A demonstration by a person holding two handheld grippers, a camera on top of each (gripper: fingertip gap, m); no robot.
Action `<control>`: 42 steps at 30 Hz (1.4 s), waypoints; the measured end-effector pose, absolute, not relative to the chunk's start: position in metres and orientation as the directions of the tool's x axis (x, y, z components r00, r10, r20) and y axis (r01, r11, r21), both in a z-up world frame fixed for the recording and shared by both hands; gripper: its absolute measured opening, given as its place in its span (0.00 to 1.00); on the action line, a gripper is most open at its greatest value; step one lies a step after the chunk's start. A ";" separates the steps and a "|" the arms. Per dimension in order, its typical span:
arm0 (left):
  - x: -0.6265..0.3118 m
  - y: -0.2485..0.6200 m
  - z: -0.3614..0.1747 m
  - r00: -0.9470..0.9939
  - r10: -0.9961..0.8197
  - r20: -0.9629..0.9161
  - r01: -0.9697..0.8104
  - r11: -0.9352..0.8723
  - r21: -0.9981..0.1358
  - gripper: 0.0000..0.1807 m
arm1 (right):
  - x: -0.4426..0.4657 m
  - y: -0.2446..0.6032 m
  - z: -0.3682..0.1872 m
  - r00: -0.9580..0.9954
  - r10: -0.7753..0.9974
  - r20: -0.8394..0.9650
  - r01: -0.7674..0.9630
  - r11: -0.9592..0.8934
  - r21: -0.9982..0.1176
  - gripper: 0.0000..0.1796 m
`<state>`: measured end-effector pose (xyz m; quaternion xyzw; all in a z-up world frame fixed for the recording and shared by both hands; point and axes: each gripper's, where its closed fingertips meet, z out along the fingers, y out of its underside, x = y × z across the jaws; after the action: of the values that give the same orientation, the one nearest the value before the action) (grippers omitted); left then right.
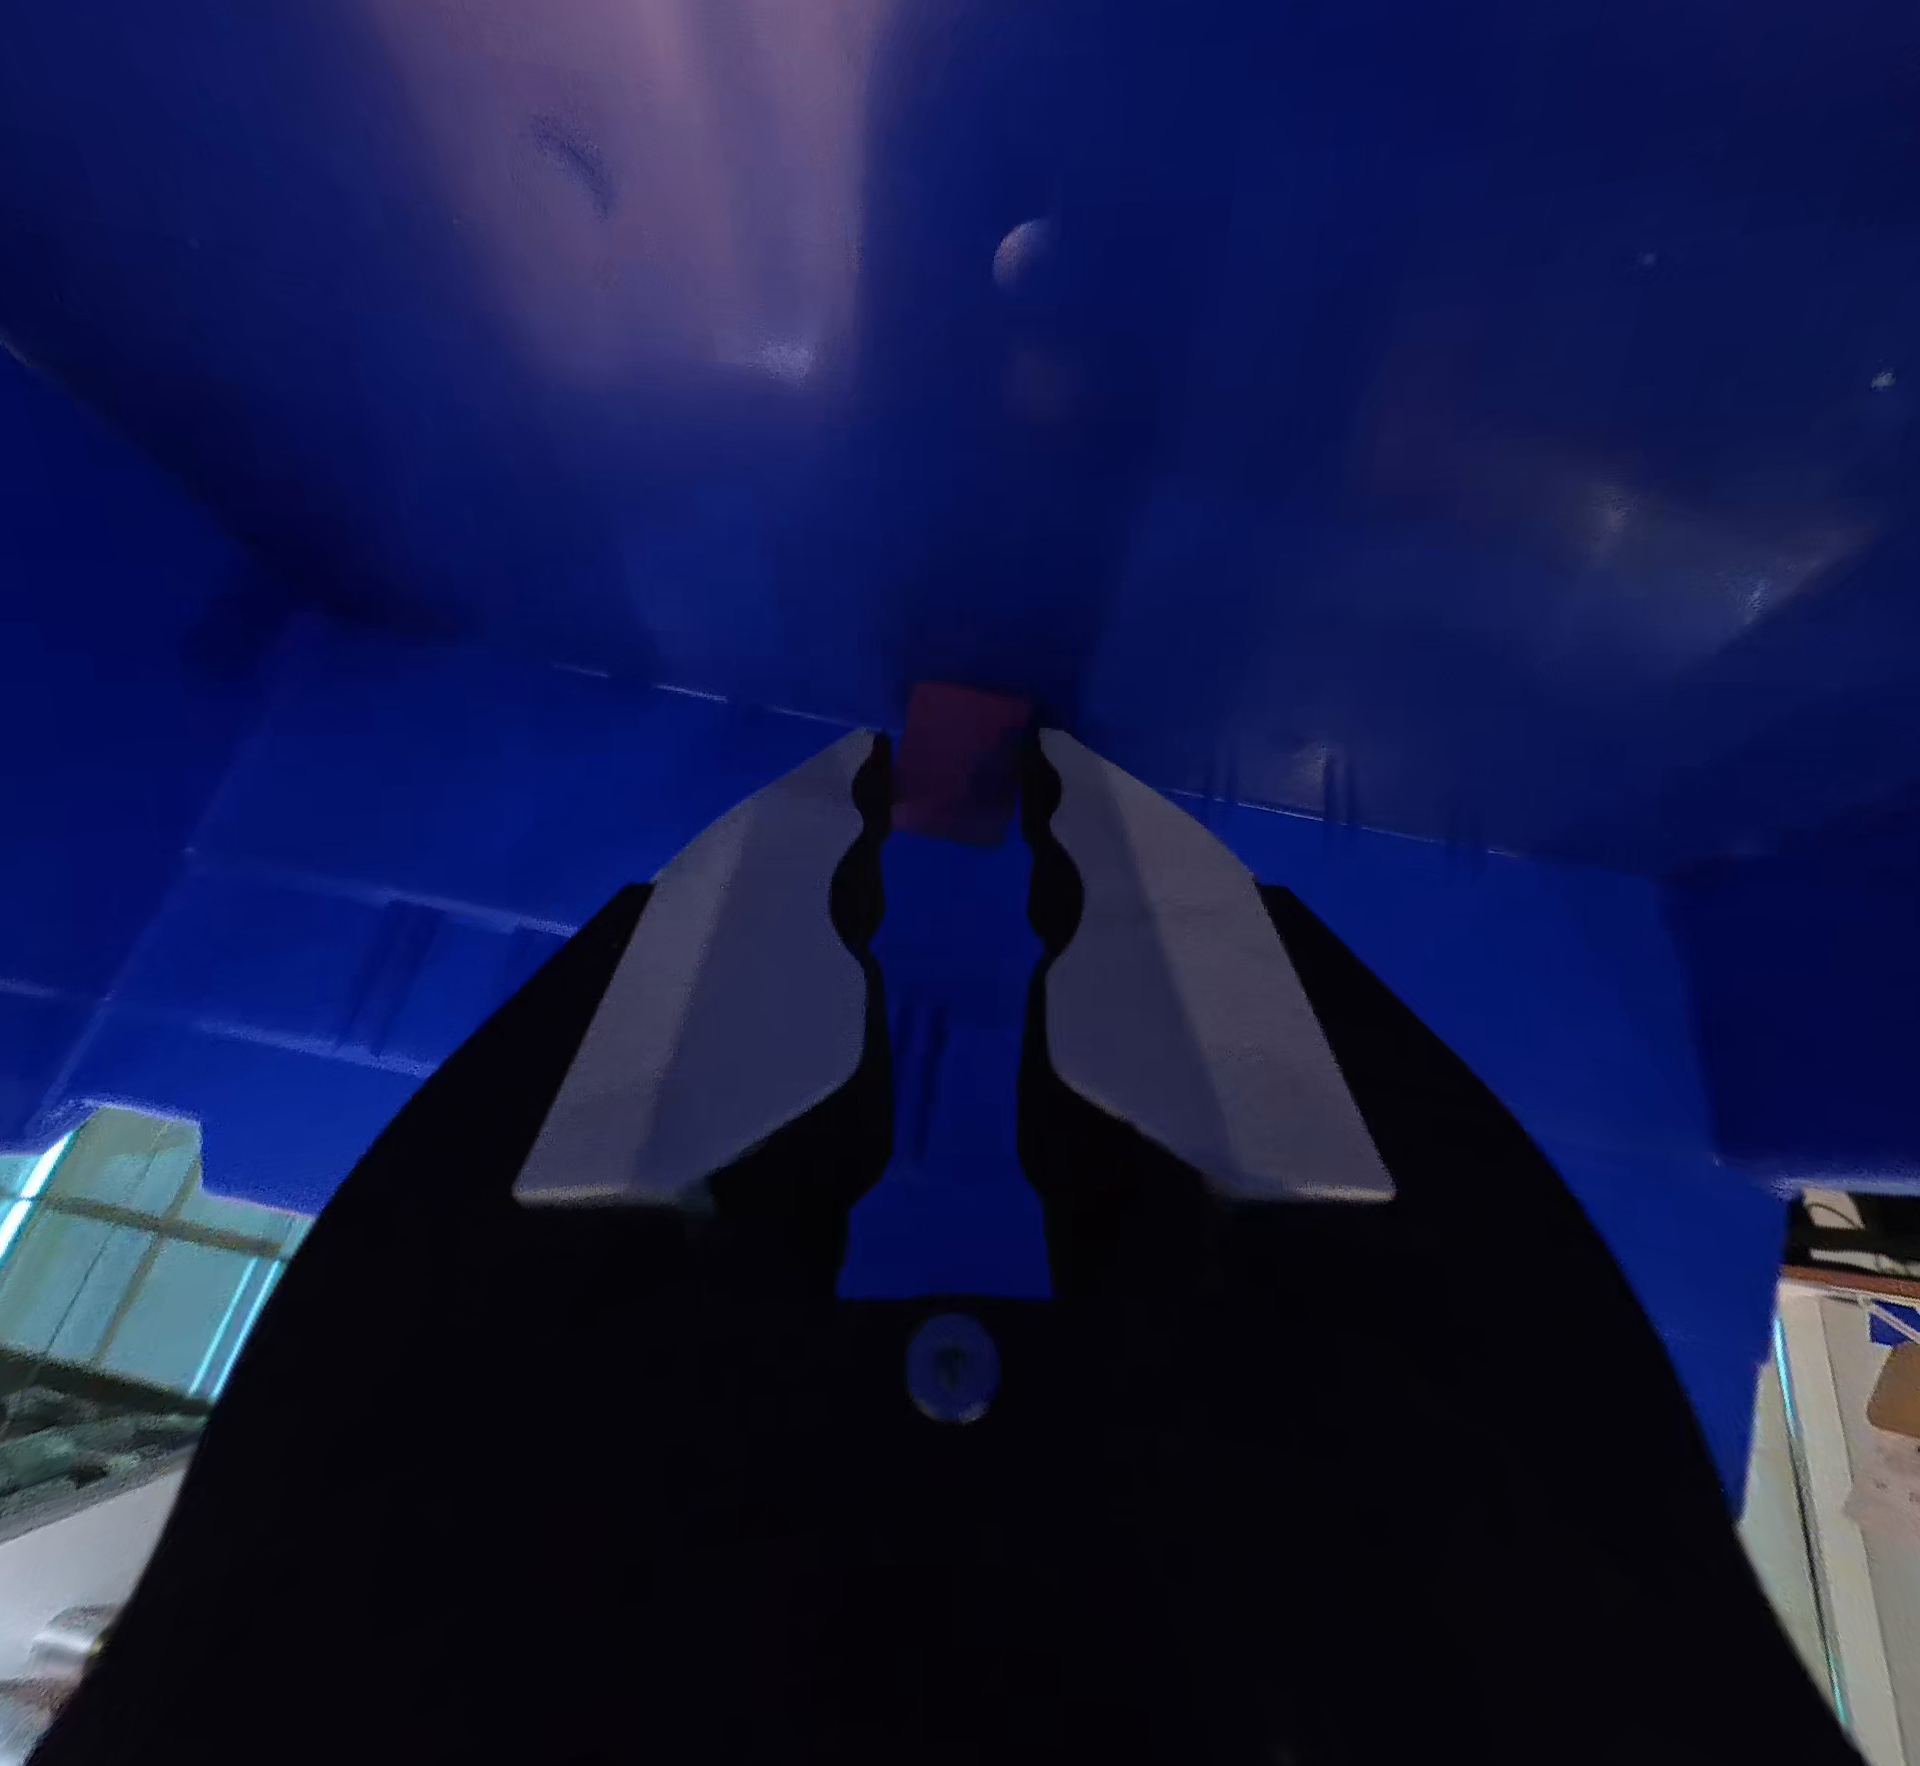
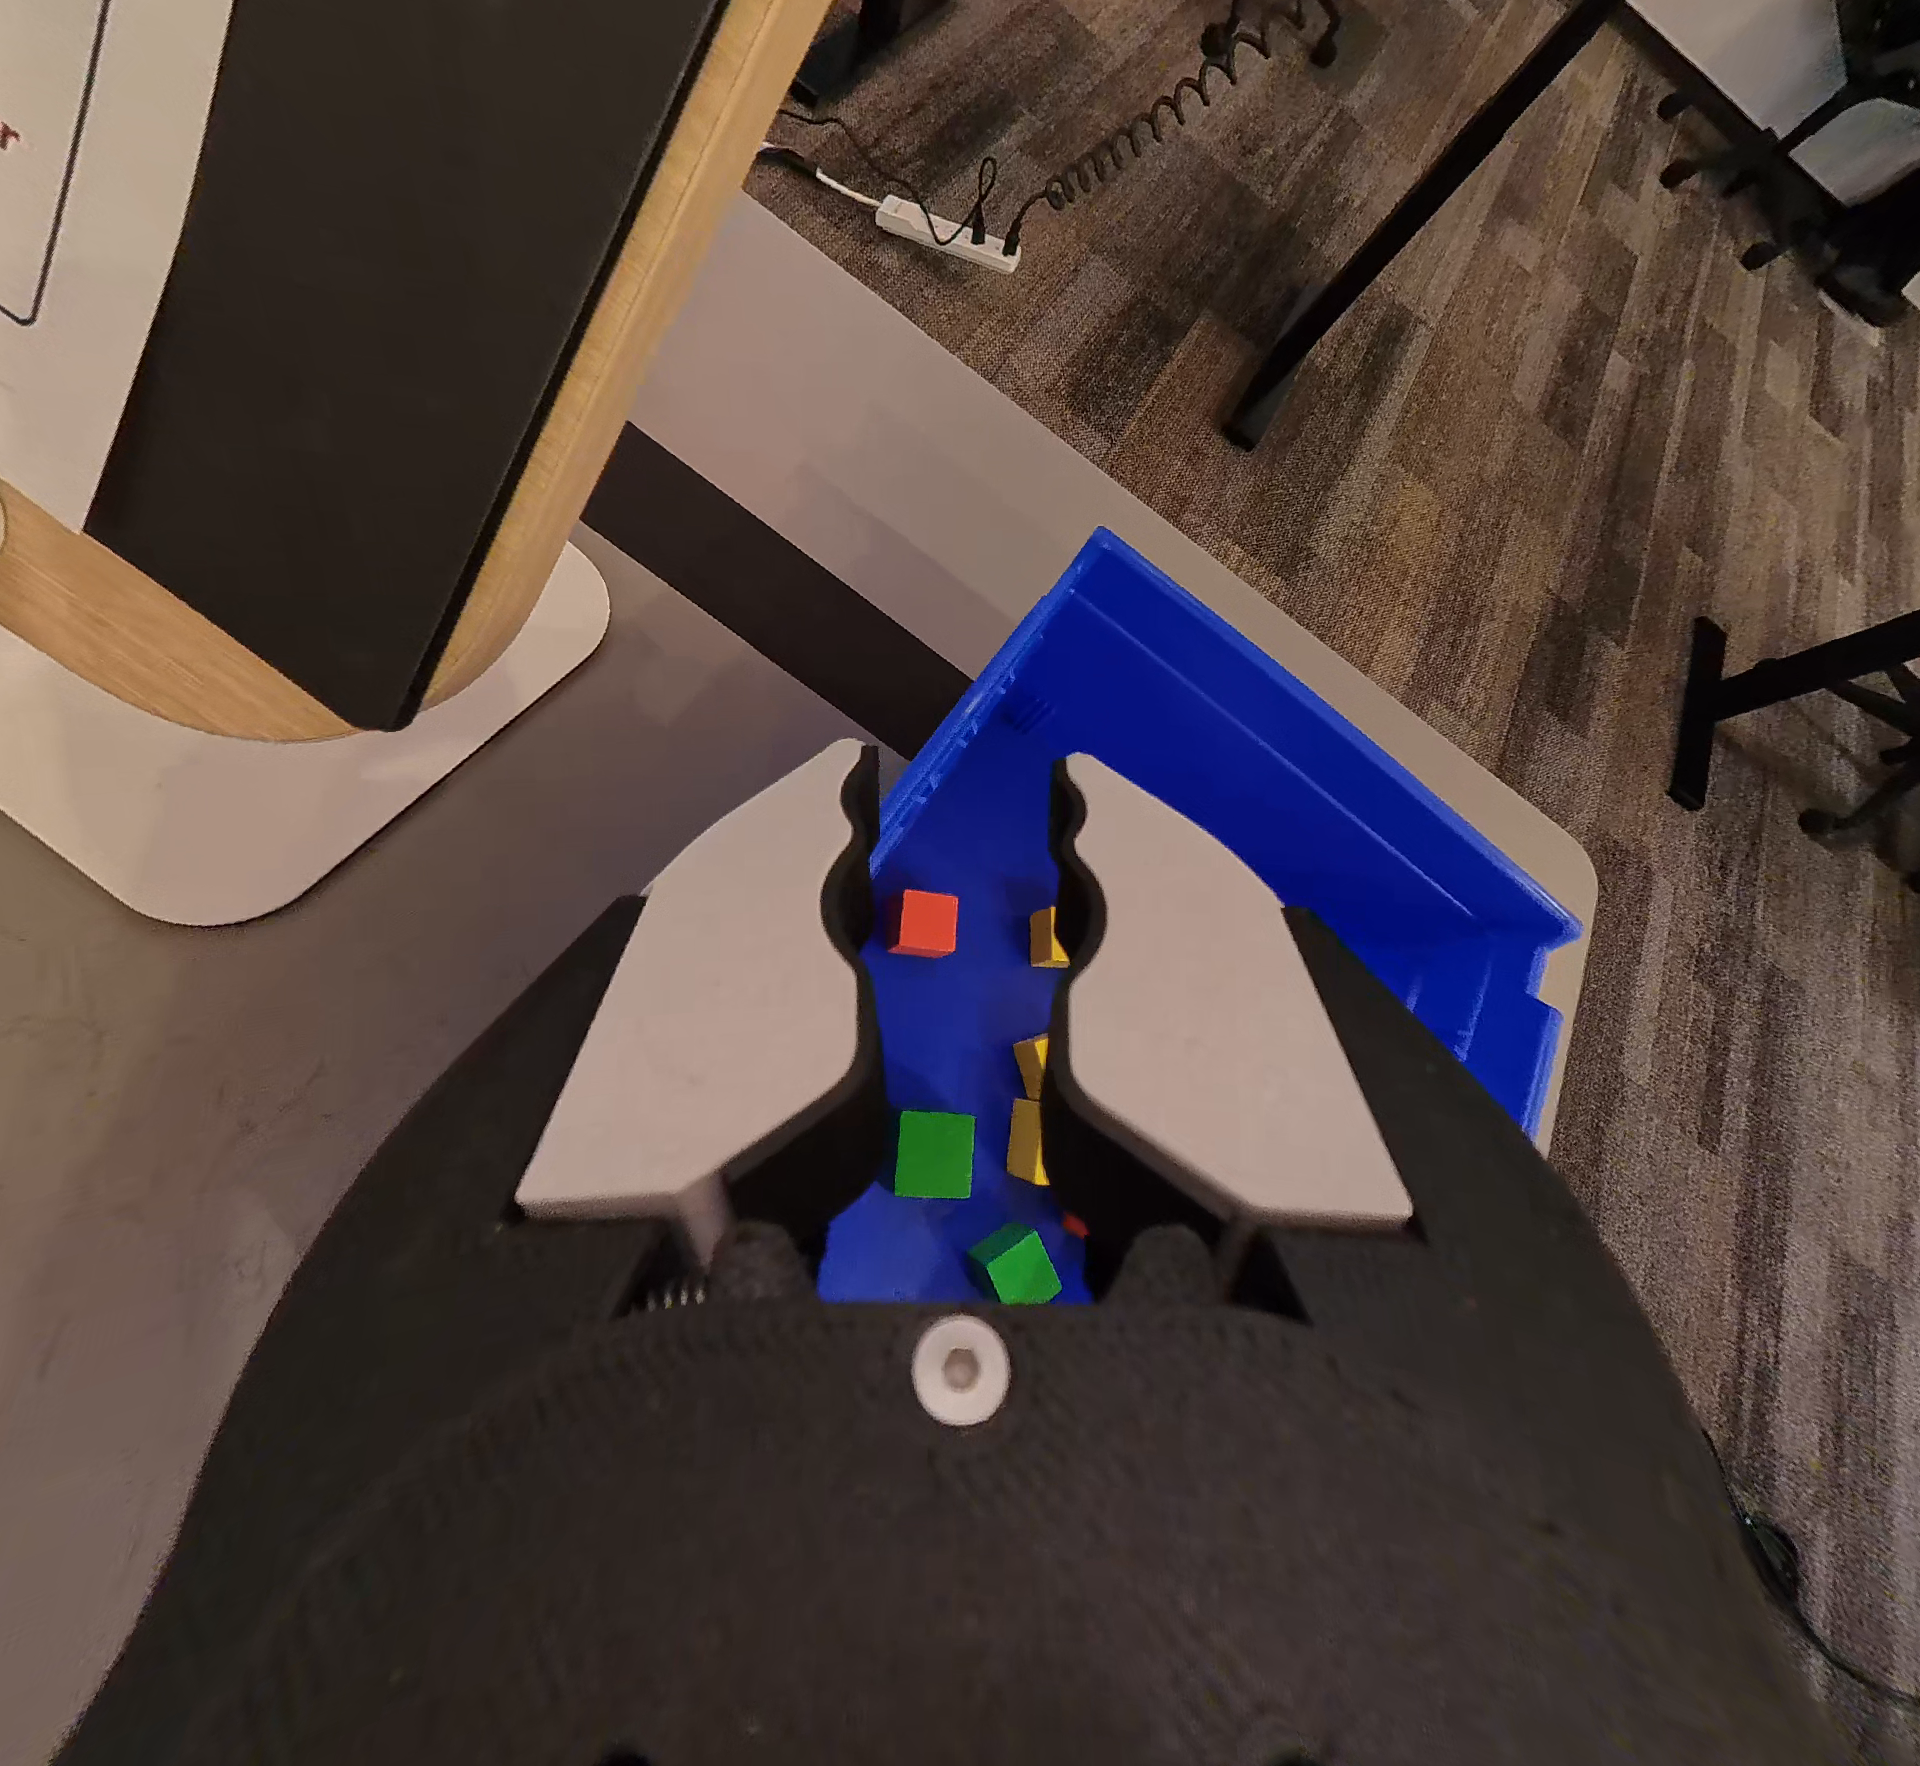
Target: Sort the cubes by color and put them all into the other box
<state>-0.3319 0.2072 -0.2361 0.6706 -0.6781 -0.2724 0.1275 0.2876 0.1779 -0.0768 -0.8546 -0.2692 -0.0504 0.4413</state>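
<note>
In the left wrist view my left gripper (image 1: 956, 740) is deep inside a blue box (image 1: 1351, 366). Its two fingertips press on the sides of a dark red cube (image 1: 958, 766) near the box's inner corner; the view is dim and blurred. In the right wrist view my right gripper (image 2: 964, 760) hovers open above another blue box (image 2: 1299, 750), with nothing between its pads. Below, in that box, lie a red cube (image 2: 925, 923), two green cubes (image 2: 933, 1155) (image 2: 1016, 1264) and yellow cubes (image 2: 1029, 1140), partly hidden by the fingers.
A tall stand with a wooden edge and white base (image 2: 312, 781) stands on the grey table (image 2: 260, 1093) to the left. The table's rounded corner (image 2: 1558, 864) lies just past the box. Beyond it are the floor, a power strip (image 2: 951, 236) and desk legs. My hands' fingertips stand some 65 cm from each other.
</note>
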 end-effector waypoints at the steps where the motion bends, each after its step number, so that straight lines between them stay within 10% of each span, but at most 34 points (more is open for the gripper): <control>1: -0.332 0.207 -0.236 -0.070 -0.979 -0.193 -0.838 -0.047 0.544 0.13 | 0.287 0.178 -0.077 0.849 0.416 0.325 0.507 -0.466 -0.725 0.17; 8: -0.313 0.203 -0.202 0.050 -0.948 -0.315 -0.940 -0.151 0.304 0.13 | 0.266 0.168 -0.057 0.817 0.466 0.339 0.530 -0.379 -0.758 0.16; 15: -0.206 0.137 -0.109 0.206 -0.950 -0.236 -0.875 -0.070 -0.480 0.12 | 0.169 0.108 0.011 0.616 0.648 0.448 0.572 0.023 -0.820 0.20; 20: -0.118 0.060 -0.070 0.019 -0.999 0.043 -0.567 -0.046 -0.822 0.12 | 0.073 0.044 0.014 0.329 0.680 0.655 0.595 0.390 -0.703 0.25; 27: -0.056 -0.007 -0.055 -0.263 -0.929 0.259 -0.352 -0.158 -0.923 0.12 | -0.013 -0.021 -0.028 0.044 0.551 0.833 0.513 0.703 -0.492 0.27; 42: -0.006 -0.053 -0.060 -0.476 -0.814 0.334 -0.323 -0.191 -0.927 0.12 | -0.029 -0.040 -0.063 -0.120 0.500 0.857 0.497 0.778 -0.385 0.13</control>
<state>-0.0062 -0.0527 -0.0596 0.4711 -0.6035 0.6113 -0.2007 -0.0286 -0.0397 -0.0635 -0.3331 -0.7484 0.0017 0.5735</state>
